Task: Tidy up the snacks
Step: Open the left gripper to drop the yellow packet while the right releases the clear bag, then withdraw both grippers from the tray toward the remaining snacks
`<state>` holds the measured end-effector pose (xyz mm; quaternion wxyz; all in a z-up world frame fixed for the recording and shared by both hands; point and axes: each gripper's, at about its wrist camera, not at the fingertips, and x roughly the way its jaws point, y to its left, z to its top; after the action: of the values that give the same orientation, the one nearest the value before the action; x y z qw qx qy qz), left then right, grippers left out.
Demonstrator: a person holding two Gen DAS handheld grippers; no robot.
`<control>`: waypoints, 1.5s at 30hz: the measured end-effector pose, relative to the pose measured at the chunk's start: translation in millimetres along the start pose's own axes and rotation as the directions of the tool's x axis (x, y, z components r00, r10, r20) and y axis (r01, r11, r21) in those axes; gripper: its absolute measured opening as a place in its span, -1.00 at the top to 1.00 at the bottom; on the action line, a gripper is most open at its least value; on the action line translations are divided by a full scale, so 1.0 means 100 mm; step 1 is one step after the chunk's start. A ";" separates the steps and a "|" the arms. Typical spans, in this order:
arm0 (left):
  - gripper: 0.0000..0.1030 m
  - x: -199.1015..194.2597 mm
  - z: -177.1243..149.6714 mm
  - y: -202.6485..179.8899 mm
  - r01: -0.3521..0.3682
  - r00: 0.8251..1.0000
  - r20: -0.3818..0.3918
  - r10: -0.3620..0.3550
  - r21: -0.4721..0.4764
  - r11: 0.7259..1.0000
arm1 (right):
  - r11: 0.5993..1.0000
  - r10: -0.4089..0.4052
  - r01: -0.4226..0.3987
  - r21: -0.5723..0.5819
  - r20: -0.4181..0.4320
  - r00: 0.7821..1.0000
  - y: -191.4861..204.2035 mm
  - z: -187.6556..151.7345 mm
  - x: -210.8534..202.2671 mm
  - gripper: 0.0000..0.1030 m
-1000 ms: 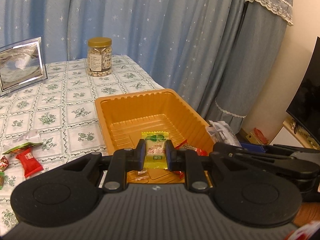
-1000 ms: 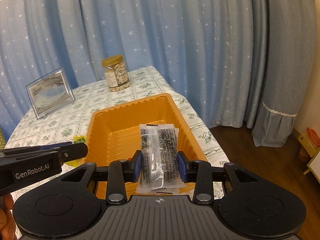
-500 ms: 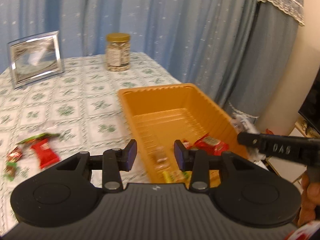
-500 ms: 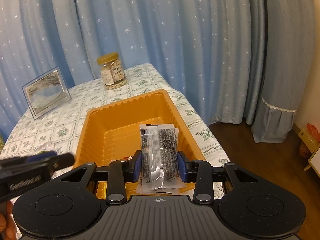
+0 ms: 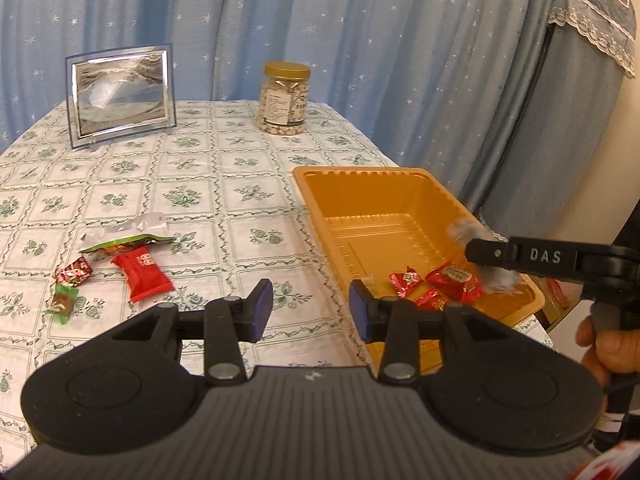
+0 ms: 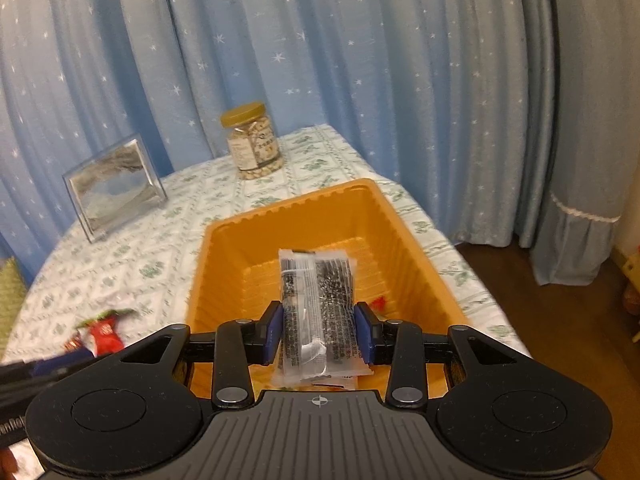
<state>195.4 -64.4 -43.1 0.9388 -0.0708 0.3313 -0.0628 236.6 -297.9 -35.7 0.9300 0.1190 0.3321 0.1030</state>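
Note:
An orange tray (image 5: 360, 184) sits at the table's right edge and holds several red candies (image 5: 452, 280). My left gripper (image 5: 310, 306) is open and empty, above the table just left of the tray. Loose snacks lie to its left: a red packet (image 5: 142, 274), a green-edged wrapper (image 5: 128, 242) and small candies (image 5: 74, 272). My right gripper (image 6: 318, 332) is shut on a clear packet with dark print (image 6: 316, 312), held over the tray (image 6: 224, 240). It also shows in the left wrist view (image 5: 480, 252) over the tray's right side.
A jar of nuts with a gold lid (image 5: 285, 104) and a picture frame (image 5: 120, 94) stand at the back of the table. Blue starred curtains hang behind. The table's edge drops off just right of the tray (image 6: 452, 276).
My left gripper opened and dropped the yellow-green candy into the tray, then swung left toward the loose snacks. My right gripper kept the clear packet and moved further over the tray.

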 end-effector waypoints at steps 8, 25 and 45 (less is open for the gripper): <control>0.22 -0.13 -0.09 0.11 -0.029 1.000 -0.009 0.029 -0.014 0.999 | 1.000 -0.011 0.011 0.003 -0.013 1.000 0.02 -0.07 -0.08 -0.21; 0.11 -0.75 -0.26 0.24 -0.065 0.998 0.001 0.065 -0.016 0.998 | 0.999 -0.032 0.032 0.010 -0.022 0.999 0.36 -0.34 -0.71 -0.22; -0.12 -1.21 -0.35 0.42 -0.084 0.996 0.023 0.085 -0.032 0.996 | 0.999 -0.008 0.006 -0.050 -0.038 0.999 0.77 -0.56 -1.02 -0.23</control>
<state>82.4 -6.6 -3.3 0.9433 -0.0722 0.3235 -0.0170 114.6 -243.1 4.7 0.9266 0.0927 0.3474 0.1104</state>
